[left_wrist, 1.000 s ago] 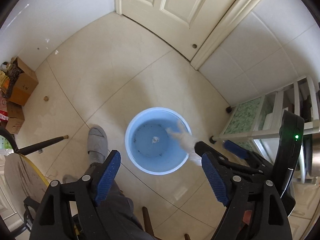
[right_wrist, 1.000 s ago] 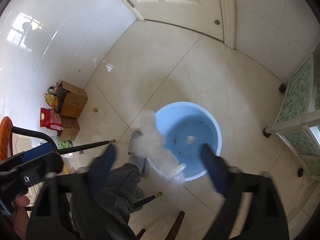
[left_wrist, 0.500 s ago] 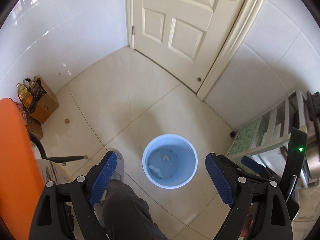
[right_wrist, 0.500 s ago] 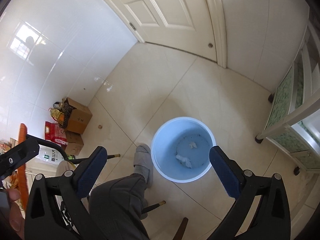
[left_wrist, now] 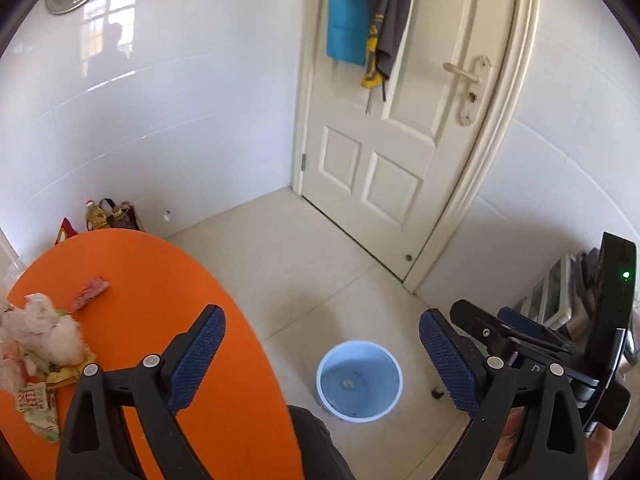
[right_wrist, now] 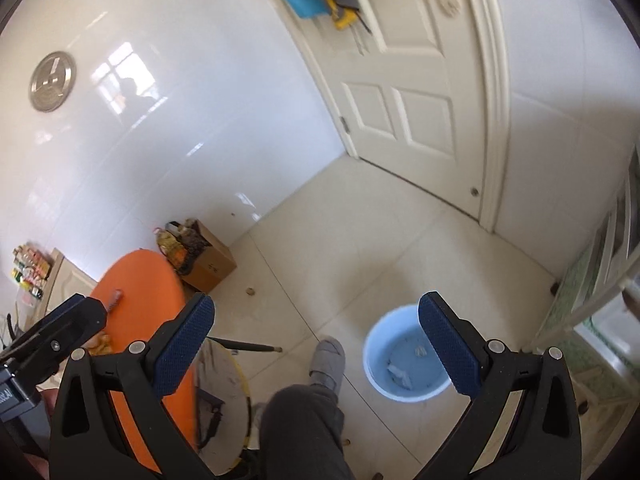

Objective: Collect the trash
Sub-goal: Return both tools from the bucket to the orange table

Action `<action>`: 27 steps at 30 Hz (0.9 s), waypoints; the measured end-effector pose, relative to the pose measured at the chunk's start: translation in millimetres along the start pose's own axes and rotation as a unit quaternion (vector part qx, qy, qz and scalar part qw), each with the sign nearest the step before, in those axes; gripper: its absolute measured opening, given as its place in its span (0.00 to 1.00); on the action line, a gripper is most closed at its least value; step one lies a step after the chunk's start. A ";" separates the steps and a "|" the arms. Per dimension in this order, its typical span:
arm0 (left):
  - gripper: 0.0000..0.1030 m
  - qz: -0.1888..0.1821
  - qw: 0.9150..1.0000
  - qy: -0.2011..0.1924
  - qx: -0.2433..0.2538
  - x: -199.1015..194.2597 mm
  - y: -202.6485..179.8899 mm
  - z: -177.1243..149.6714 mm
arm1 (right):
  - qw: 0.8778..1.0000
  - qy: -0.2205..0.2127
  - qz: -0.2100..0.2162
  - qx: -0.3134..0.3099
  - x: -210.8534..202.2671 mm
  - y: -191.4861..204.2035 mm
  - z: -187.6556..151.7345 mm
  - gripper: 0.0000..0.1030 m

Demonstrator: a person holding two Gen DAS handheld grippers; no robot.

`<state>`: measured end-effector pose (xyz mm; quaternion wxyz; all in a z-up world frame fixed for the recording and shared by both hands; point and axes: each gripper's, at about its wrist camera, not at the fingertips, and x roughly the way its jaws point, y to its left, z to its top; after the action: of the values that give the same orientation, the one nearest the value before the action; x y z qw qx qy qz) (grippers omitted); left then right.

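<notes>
We see an orange oval bench at the left, bearing a heap of crumpled trash on its near left part: white tissue wads, yellow wrappers and printed scraps. A red-and-white wrapper lies a little farther in, apart from the heap. On the pale tiled floor to the right of the bench stands a light blue bin with a few white scraps at its bottom. By the far left wall a cardboard box sits on the floor.
</notes>
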<state>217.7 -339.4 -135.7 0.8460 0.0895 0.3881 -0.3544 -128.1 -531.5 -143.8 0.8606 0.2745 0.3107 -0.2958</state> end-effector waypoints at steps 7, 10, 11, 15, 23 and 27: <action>0.97 0.044 0.995 -0.079 -0.053 -132.3 65.8 -50.0 | 0.995 -0.030 0.056 -0.072 -31.4 94.7 1.9 1.00; 0.99 0.072 0.989 -0.107 -0.074 -169.8 89.8 -80.8 | 0.990 -0.034 0.081 -0.113 -37.7 137.9 -4.6 1.00; 0.99 0.082 0.987 -0.113 -0.080 -180.8 97.7 -90.5 | 0.987 -0.035 0.090 -0.127 -39.2 154.1 -7.4 1.00; 0.99 0.126 0.978 -0.131 -0.105 -218.6 126.2 -132.6 | 0.977 -0.031 0.123 -0.169 -38.1 200.6 -21.4 1.00; 0.99 0.204 0.957 -0.127 -0.162 -241.8 153.8 -203.2 | 0.956 0.002 0.174 -0.235 -24.6 270.9 -62.1 1.00; 0.99 0.225 0.951 -0.105 -0.185 -246.2 162.2 -229.5 | 0.948 0.021 0.186 -0.257 -8.9 286.3 -72.5 1.00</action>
<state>79.9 7.9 -135.2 0.9415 -0.0214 0.3255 -0.0843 33.9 -287.9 -102.5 0.9349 0.1034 0.3379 -0.0347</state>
